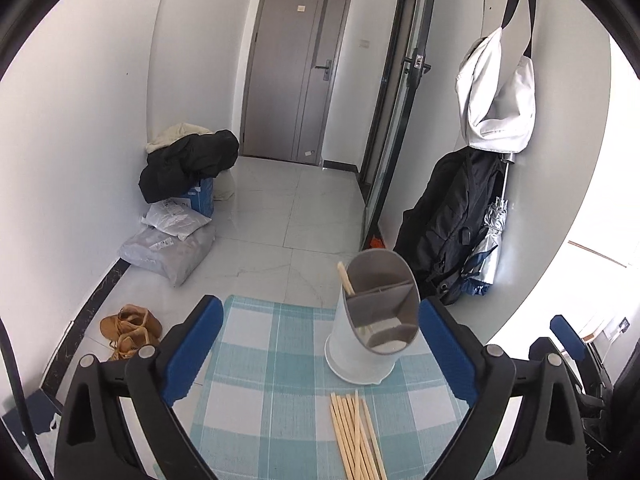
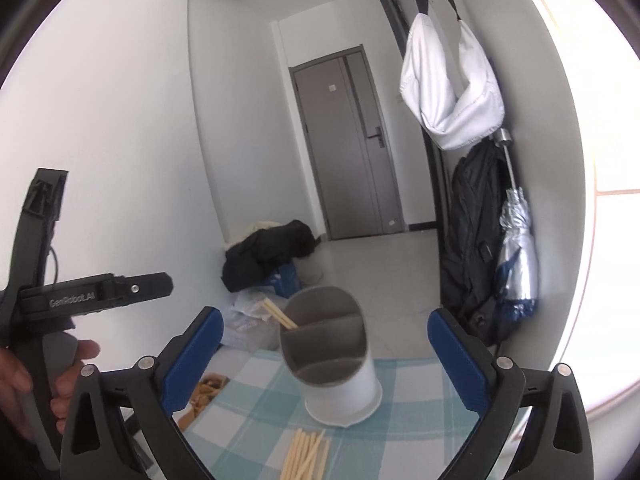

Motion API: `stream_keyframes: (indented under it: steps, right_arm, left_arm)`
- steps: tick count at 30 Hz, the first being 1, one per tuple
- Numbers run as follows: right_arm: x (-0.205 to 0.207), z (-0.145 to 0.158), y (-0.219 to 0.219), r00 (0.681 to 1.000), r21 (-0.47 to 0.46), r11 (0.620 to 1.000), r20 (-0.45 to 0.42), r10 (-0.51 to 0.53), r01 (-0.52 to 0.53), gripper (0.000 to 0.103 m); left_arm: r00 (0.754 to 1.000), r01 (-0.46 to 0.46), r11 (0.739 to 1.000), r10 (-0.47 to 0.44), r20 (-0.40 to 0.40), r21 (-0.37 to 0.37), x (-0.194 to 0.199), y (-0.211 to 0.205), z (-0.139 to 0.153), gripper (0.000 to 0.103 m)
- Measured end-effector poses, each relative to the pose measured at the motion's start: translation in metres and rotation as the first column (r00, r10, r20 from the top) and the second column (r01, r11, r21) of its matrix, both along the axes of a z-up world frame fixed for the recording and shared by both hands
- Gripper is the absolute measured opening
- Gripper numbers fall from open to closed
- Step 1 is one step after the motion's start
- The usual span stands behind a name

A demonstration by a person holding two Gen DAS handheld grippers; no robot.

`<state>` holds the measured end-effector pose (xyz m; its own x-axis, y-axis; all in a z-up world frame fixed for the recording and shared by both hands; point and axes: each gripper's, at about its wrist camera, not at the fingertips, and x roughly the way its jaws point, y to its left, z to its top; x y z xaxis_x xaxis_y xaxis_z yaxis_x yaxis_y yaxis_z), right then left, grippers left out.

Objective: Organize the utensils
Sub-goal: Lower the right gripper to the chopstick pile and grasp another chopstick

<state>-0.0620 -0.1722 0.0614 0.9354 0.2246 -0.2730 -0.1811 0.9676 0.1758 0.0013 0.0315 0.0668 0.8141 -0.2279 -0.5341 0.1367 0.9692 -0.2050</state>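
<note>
A white utensil holder [image 1: 362,344] with grey dividers stands on the checked blue-and-white tablecloth [image 1: 256,364]. One pair of wooden chopsticks [image 1: 345,278] leans in its back compartment. Several loose chopsticks [image 1: 356,436] lie on the cloth in front of it. My left gripper [image 1: 320,344] is open, nothing between its blue pads, the holder just ahead of its right finger. In the right wrist view the holder [image 2: 340,376] sits ahead between the wide-open fingers of my right gripper [image 2: 324,356]. The loose chopsticks [image 2: 306,454] lie below it. Nothing is held.
A hand [image 2: 60,376] holds the left gripper's handle at the right view's left edge. Beyond the table lie floor tiles, a pile of jackets [image 1: 188,164], parcels [image 1: 168,248] and shoes [image 1: 130,330]. A backpack [image 1: 448,228], umbrella [image 1: 490,240] and white bag [image 1: 496,96] hang on the right wall.
</note>
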Motion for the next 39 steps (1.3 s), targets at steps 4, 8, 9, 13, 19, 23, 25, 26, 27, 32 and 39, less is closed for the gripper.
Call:
stream_keyframes:
  steps: [4,8,9,13,19,23,25,26,27,32,39]
  right_arm:
    - [0.0,-0.012,-0.001,0.999,-0.014,1.0,-0.039,0.005,-0.006,0.103]
    - [-0.008,-0.021,0.0,0.998,-0.006,0.999,-0.046,0.039,-0.039,0.103]
    - [-0.009,-0.024,0.003,0.998,-0.024,0.999,-0.055,0.039,-0.04,0.103]
    - [-0.008,-0.037,0.014,0.991,-0.096,0.992,-0.113,0.073,-0.084,0.103]
    - [0.011,-0.068,0.02,0.954,-0.083,0.99,-0.29,0.082,-0.11,0.103]
    - [0.03,-0.089,0.018,0.915,-0.058,0.996,-0.402,0.041,-0.071,0.103]
    - [0.041,-0.1,0.018,0.891,-0.065,0.996,-0.452,0.026,-0.062,0.103]
    - [0.046,-0.104,0.019,0.881,-0.071,0.996,-0.473,0.021,-0.062,0.102]
    - [0.05,-0.108,0.021,0.871,-0.074,0.995,-0.491,0.021,-0.065,0.101]
    - [0.076,-0.128,0.037,0.815,-0.12,0.987,-0.579,0.019,-0.108,0.086]
    - [0.113,-0.164,0.069,0.739,-0.189,0.963,-0.674,0.013,-0.19,0.06]
  left_arm:
    - [1.0,-0.012,1.0,0.012,0.003,0.023,-0.011,-0.004,-0.015,0.096]
    - [0.999,-0.041,0.998,0.042,-0.032,0.04,-0.011,-0.004,-0.039,0.096]
    - [0.998,-0.048,0.998,0.05,-0.039,0.045,-0.01,-0.004,-0.044,0.096]
    - [0.995,-0.06,0.997,0.063,-0.073,0.045,-0.009,0.001,-0.06,0.096]
    - [0.991,-0.055,0.994,0.065,-0.113,0.091,-0.008,0.002,-0.074,0.096]
    - [0.984,-0.07,0.995,0.082,-0.16,0.078,0.002,0.011,-0.082,0.096]
    - [0.973,-0.082,0.994,0.096,-0.208,0.075,0.009,0.017,-0.088,0.096]
    - [0.967,-0.082,0.995,0.094,-0.235,0.061,0.012,0.021,-0.092,0.096]
    - [0.962,-0.087,0.995,0.096,-0.257,0.046,0.015,0.024,-0.095,0.096]
    - [0.941,-0.119,0.993,0.111,-0.32,-0.007,0.027,0.04,-0.101,0.096]
    - [0.923,-0.151,0.988,0.126,-0.363,-0.041,0.036,0.053,-0.103,0.096]
